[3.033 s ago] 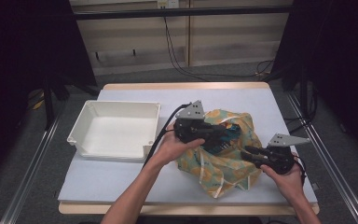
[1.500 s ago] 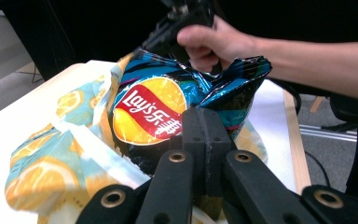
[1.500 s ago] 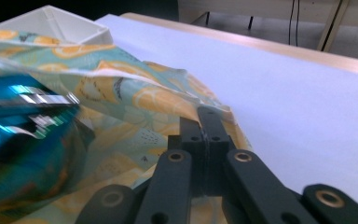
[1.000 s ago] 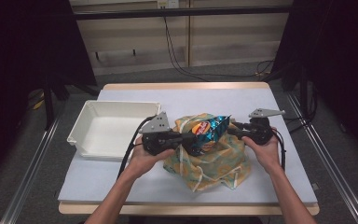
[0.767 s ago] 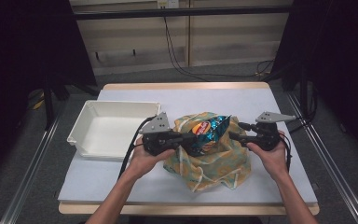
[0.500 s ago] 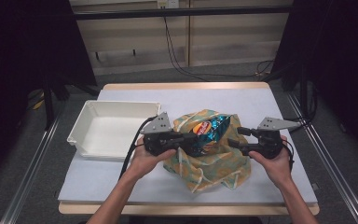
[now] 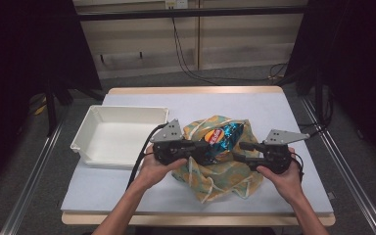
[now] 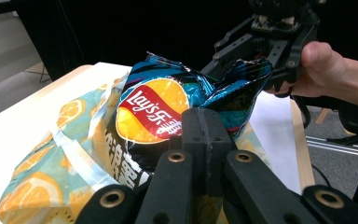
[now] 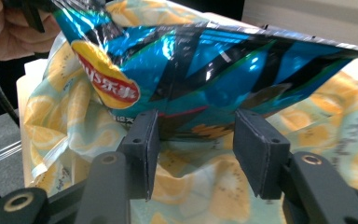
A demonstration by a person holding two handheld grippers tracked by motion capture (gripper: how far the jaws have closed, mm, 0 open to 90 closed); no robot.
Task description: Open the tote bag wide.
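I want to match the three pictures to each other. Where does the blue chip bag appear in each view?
High view: the chip bag is at the table's middle, between the two grippers, above the orange-print cloth bag.
Left gripper view: it is at the centre, just beyond the shut jaws.
Right gripper view: it spans the upper half, above the open jaws.
Shared landmark: the cloth bag.

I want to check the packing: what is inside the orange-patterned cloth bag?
A blue crisp packet sticks out of the orange-patterned cloth bag, clamped by the left gripper. The cloth covers anything deeper.

Table [image 7: 284, 112] with tray [image 7: 122, 134], bag [image 7: 225, 171]
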